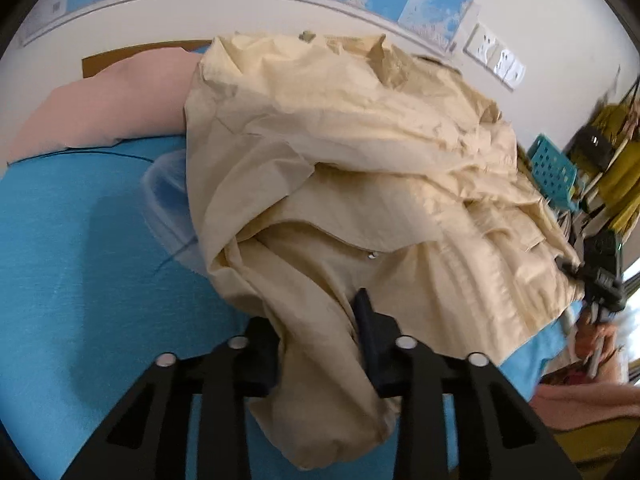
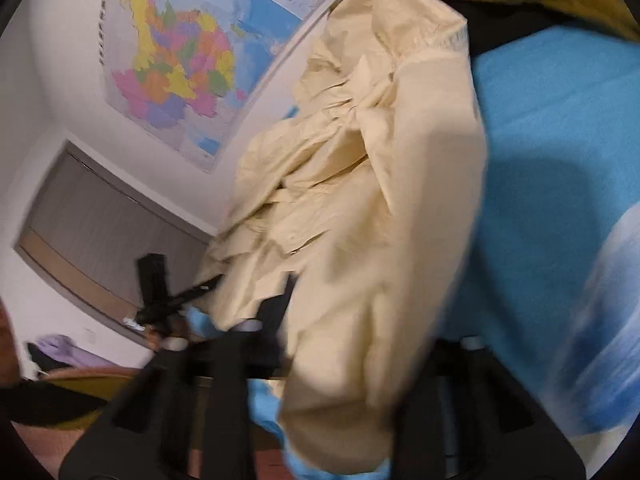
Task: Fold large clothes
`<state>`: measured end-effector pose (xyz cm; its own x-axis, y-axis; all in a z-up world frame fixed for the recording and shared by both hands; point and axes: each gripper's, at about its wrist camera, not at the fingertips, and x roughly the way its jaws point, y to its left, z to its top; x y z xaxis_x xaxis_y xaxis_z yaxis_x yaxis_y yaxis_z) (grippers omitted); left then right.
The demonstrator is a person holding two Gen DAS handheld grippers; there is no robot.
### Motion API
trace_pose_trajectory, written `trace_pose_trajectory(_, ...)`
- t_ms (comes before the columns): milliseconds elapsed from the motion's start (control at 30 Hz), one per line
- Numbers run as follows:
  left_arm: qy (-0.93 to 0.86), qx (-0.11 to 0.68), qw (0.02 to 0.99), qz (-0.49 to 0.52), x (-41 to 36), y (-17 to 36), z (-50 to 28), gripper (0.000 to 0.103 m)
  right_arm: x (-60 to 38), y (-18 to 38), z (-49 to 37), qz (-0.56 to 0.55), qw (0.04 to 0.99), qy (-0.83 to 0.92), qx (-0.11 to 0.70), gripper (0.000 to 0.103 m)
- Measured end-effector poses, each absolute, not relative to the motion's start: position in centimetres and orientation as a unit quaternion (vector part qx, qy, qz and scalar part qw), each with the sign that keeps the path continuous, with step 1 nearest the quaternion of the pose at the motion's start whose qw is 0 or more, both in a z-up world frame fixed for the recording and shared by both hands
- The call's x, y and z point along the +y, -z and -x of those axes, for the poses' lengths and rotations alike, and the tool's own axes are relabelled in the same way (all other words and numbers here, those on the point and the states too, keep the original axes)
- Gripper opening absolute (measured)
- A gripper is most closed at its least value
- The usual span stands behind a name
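On the blue bed cover, place of the garment: a large cream garment (image 1: 360, 184) is seen lying crumpled in a heap on the blue cover (image 1: 80, 280), its near edge gathered up at both grippers.
Left gripper: the left gripper (image 1: 320, 340) is seen at the near edge of the heap; its jaws are drawn close together and a bunched fold of the cream cloth is pinched between them, the cloth hanging down past the fingers.
Right gripper: the right gripper (image 2: 344, 320) is seen, through blur, closed in on another fold of the same garment (image 2: 360, 200); cloth is draped over the right-hand finger, so the pads themselves are partly hidden.
Right gripper in the left view: it (image 1: 600, 280) is found at the far right edge of the heap, touching the cloth.
Left gripper in the right view: it (image 2: 168, 300) is seen at the left edge of the heap.
Beside the garment: a pink pillow (image 1: 104, 100) is seen far left on the bed, and a pale blue cloth (image 1: 168, 200) is partly covered by the heap's left side.
Wall: maps (image 2: 180, 68) are seen pinned up behind the bed.
Far right: a teal basket (image 1: 552, 172) is seen beyond the heap.
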<state>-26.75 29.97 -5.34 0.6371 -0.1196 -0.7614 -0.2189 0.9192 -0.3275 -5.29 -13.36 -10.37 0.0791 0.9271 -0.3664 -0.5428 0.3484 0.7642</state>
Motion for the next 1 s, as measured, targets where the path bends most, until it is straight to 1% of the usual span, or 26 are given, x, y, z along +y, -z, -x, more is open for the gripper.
trace_pose_trajectory(100,0.000,0.395,0.885,0.246,31.5,3.3,28.2,0.025,-14.6,7.7,6.8,-0.244,0.697,-0.547,0.393,0.016)
trace_pose_trajectory(233,0.026,0.365,0.889,0.275,32.6,1.0,30.4,0.022,-15.5,4.1,9.7,-0.236,0.700,-0.575,0.351,0.016)
trace_pose_trajectory(300,0.034,0.355,0.889,0.287,33.1,0.1,31.7,0.021,-16.6,2.5,11.0,-0.252,0.697,-0.586,0.327,0.016)
trace_pose_trajectory(467,0.057,0.327,0.883,0.331,34.9,-0.7,34.5,0.019,-18.9,0.9,11.7,-0.285,0.703,-0.580,0.297,0.016)
trace_pose_trajectory(800,0.069,0.325,0.886,0.324,36.6,-4.8,29.8,0.018,-17.2,-1.9,6.7,-0.316,0.708,-0.559,0.293,0.016)
trace_pose_trajectory(1000,0.056,0.336,0.893,0.294,37.9,-7.6,25.8,0.017,-15.9,-3.5,2.5,-0.323,0.714,-0.542,0.303,0.016)
